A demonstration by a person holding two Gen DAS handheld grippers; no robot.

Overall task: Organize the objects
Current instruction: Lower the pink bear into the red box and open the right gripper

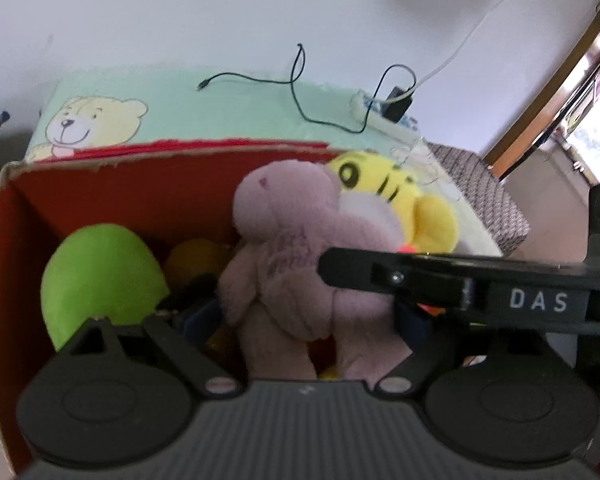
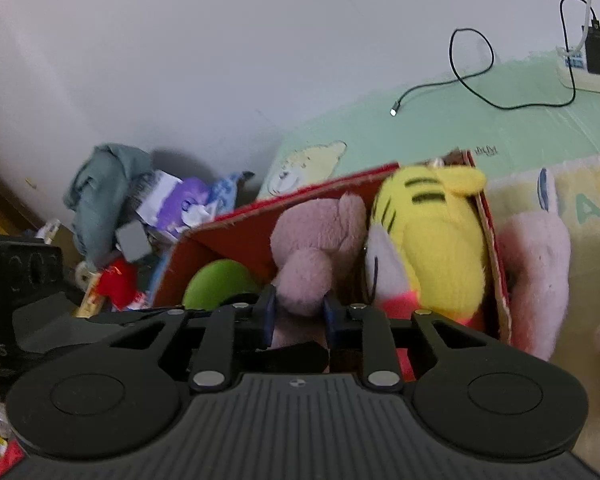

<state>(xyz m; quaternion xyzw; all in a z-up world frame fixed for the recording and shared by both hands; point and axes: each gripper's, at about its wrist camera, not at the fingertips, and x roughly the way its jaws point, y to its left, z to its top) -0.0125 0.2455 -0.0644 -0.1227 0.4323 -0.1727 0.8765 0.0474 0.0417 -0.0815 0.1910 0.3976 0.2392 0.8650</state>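
Note:
A red cardboard box (image 1: pixel 100 188) (image 2: pixel 236 236) holds a mauve plush bear (image 1: pixel 296 248) (image 2: pixel 316 248), a yellow striped tiger plush (image 1: pixel 396 192) (image 2: pixel 440 248) and a green plush ball (image 1: pixel 100 276) (image 2: pixel 216 284). My right gripper (image 2: pixel 298 312) is shut on the mauve bear, its blue pads (image 2: pixel 266 312) pressed on both sides of it; it reaches in from the right in the left wrist view (image 1: pixel 340 268). My left gripper (image 1: pixel 280 336) stands open around the bear's legs, over the box.
A pink plush (image 2: pixel 536 272) lies outside the box's right wall. The green play mat (image 1: pixel 240 120) carries a black cable (image 1: pixel 296 92) and a power strip (image 1: pixel 384 116). A heap of clothes and packets (image 2: pixel 140 208) lies left of the box.

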